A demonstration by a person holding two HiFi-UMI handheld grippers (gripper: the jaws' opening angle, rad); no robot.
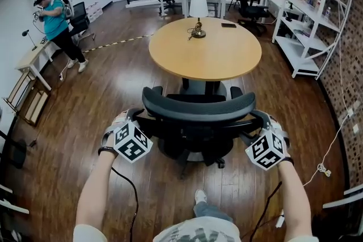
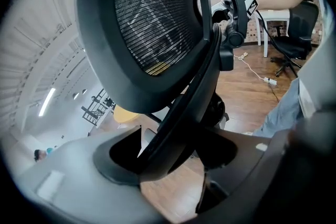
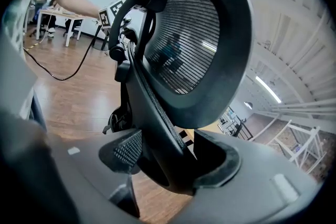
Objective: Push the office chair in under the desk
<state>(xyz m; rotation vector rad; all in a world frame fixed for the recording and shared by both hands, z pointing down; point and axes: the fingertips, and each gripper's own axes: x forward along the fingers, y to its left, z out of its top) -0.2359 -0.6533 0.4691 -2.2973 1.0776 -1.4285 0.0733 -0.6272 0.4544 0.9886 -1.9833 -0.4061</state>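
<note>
Looks down on a dark wood floor (image 1: 113,82) filling the room. Finds a round tabletop (image 1: 227,59) on a pedestal at 12 o'clock, bare wood apart from two small things. Sees white shelving (image 1: 309,14) along the brick wall at 2 o'clock. Places the office chair (image 1: 198,107) at the tabletop's 6 o'clock rim: black, seat facing the pedestal, armrests near the rim, curved backrest short of it on the near side. Notes a person (image 1: 57,22) in a teal top standing well apart at 10 o'clock. Grips that backrest from both ends, with the left gripper (image 2: 173,157) at its 9 o'clock end and the right gripper (image 3: 173,157) at its 3 o'clock end. Shows each pair of jaws spread wide yet clamped on the chair's black back frame, with the mesh panel just beyond. Picks out a white-shaded lamp (image 1: 198,11) toward the tabletop's 12 o'clock side and a small dark flat thing (image 1: 228,25) at its 1 o'clock.
</note>
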